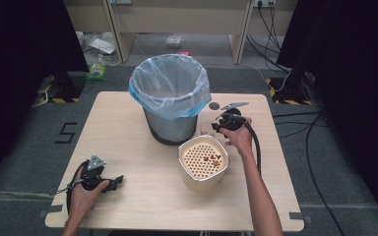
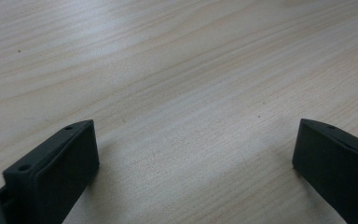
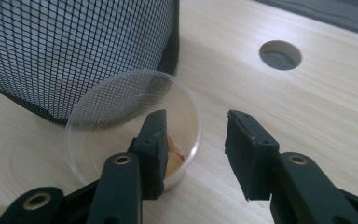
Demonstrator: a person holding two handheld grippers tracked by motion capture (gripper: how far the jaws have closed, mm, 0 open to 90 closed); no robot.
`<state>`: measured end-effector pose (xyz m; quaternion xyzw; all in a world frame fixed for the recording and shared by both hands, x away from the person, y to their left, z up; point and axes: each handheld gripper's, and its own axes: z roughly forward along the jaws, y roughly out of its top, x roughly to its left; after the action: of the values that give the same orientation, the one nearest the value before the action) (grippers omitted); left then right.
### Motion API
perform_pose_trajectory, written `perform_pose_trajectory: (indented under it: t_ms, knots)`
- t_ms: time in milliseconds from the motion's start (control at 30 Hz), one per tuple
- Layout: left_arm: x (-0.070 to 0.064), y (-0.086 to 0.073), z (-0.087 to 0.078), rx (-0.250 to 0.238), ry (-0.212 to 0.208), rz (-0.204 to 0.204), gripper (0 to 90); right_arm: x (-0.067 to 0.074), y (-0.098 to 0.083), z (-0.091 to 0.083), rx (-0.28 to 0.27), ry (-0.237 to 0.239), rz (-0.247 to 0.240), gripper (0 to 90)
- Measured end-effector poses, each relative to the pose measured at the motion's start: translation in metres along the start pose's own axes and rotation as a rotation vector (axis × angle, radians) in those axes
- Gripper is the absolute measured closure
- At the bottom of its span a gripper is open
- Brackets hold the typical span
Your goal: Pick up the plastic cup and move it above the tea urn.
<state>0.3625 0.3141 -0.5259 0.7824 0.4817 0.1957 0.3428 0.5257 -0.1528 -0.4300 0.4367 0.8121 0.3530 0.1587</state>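
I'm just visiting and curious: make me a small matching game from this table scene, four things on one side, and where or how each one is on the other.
Things:
1. mesh waste bin
2. clear plastic cup
3. cream perforated container
4. left gripper

Descriptions:
A. jaws wide apart over bare wood, nothing between them
B. lined with a pale blue bag, at the table's far middle
C. beside the bin's base, one jaw of the right gripper inside its rim
D. brown scraps lying on its holed top

Pairs: 1-B, 2-C, 3-D, 4-A
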Motion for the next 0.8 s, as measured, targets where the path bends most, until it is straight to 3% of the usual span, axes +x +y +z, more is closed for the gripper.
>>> perform_pose_trajectory:
  t_ms: [133, 200, 333, 467, 500, 600, 800]
  knots:
    - [0.0, 0.0, 0.0, 0.0, 0.0, 0.0, 0.0, 0.0, -0.001, 0.008, 0.026, 0.012, 0.002, 67.4]
    - [0.0, 0.0, 0.0, 0.0, 0.0, 0.0, 0.0, 0.0, -0.002, 0.014, 0.063, -0.006, -0.03, 76.8]
    - [0.0, 0.0, 0.0, 0.0, 0.0, 0.0, 0.0, 0.0, -0.004, 0.011, 0.063, -0.002, -0.046, 81.8]
    - [0.0, 0.0, 0.0, 0.0, 0.0, 0.0, 0.0, 0.001, -0.003, 0.004, 0.027, 0.004, -0.068, 85.7]
    - [0.0, 0.0, 0.0, 0.0, 0.0, 0.0, 0.0, 0.001, -0.001, -0.004, 0.004, -0.031, -0.108, 86.4]
    - [0.0, 0.0, 0.0, 0.0, 0.0, 0.0, 0.0, 0.0, 0.001, -0.012, -0.026, -0.038, -0.113, 86.6]
    - [0.0, 0.0, 0.0, 0.0, 0.0, 0.0, 0.0, -0.005, 0.004, -0.034, -0.091, -0.099, -0.135, 86.7]
